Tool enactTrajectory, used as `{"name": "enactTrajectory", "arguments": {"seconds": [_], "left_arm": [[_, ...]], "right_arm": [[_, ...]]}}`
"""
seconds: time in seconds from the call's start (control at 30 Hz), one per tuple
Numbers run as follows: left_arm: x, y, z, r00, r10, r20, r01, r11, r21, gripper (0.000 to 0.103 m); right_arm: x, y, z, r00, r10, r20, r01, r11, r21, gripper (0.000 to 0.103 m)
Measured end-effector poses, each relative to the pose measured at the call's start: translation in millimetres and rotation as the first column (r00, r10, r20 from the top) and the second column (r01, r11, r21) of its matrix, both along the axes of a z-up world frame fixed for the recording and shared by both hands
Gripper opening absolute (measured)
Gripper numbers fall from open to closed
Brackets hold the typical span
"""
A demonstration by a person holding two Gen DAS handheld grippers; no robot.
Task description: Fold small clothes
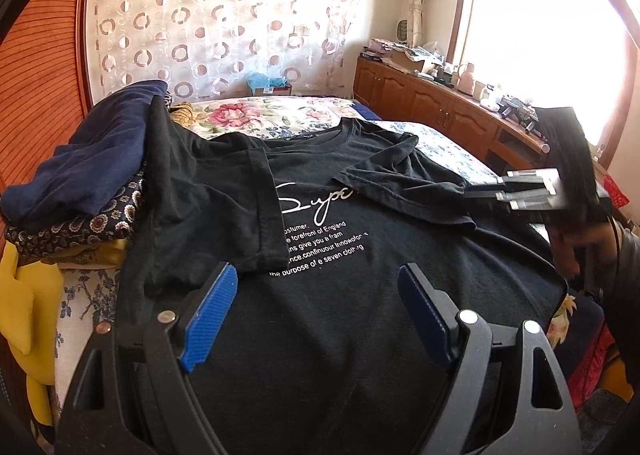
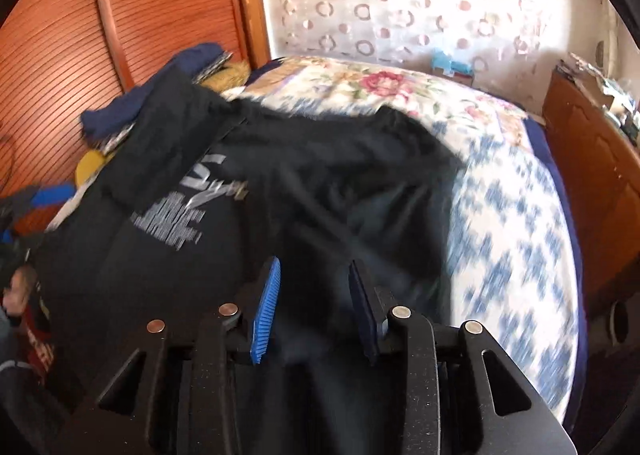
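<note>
A black T-shirt [image 1: 320, 287] with white lettering lies flat on the bed, front side up, with both sleeves folded inward over the chest. My left gripper [image 1: 316, 275] is open and empty, hovering over the shirt's lower part. My right gripper [image 2: 314, 271] is open with a narrower gap, above the shirt's [image 2: 304, 183] right side; that view is motion-blurred. The right gripper also shows in the left wrist view [image 1: 520, 191] at the shirt's right edge by the folded sleeve.
A pile of clothes [image 1: 80, 183], navy on top, sits at the left of the bed. The floral bedspread [image 1: 444, 147] extends behind and right [image 2: 512, 239]. A wooden cabinet [image 1: 440, 103] with clutter runs along the window. A wooden slatted wardrobe [image 2: 60, 55] stands at the left.
</note>
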State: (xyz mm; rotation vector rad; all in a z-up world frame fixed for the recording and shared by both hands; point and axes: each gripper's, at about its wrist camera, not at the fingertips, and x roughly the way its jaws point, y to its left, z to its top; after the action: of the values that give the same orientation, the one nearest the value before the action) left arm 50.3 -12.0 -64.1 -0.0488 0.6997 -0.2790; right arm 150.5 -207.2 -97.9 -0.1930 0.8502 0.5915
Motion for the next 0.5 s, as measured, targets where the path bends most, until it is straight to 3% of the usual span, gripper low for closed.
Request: {"name": "enactTrajectory", "arguments": {"seconds": [0.07, 0.17, 0.23, 0.37, 0.5], "left_arm": [[0.6, -0.3, 0.5, 1.0, -0.001, -0.001, 0.001, 1.0, 0.006, 0.083], [-0.2, 1.2, 1.5, 1.0, 0.003, 0.002, -0.003, 1.0, 0.002, 0.083], [-0.2, 2.1, 2.3, 1.0, 0.005, 0.003, -0.006, 1.0, 0.003, 0.083], [-0.3, 2.0, 3.8, 1.0, 0.007, 0.006, -0.007, 1.0, 0.004, 0.083], [-1.3, 1.8, 6.4, 1.0, 0.004, 0.011, -0.004, 1.0, 0.008, 0.083]], "right_arm": [[-9.0, 5.0, -6.7, 1.0, 0.016, -0.01, -0.016, 1.0, -0.009, 0.035], [-17.2, 14.1, -18.4, 0.999, 0.036, 0.007, -0.035, 0.995, -0.094, 0.035], [-16.1, 17.3, -26.8, 0.999, 0.011, 0.04, -0.003, 0.982, -0.19, 0.02], [-13.0, 10.6, -23.1, 0.999, 0.013, 0.05, -0.004, 0.984, -0.177, 0.005], [-21.7, 6.4, -6.5, 0.999, 0.035, 0.035, -0.032, 0.996, -0.082, 0.003]]}}
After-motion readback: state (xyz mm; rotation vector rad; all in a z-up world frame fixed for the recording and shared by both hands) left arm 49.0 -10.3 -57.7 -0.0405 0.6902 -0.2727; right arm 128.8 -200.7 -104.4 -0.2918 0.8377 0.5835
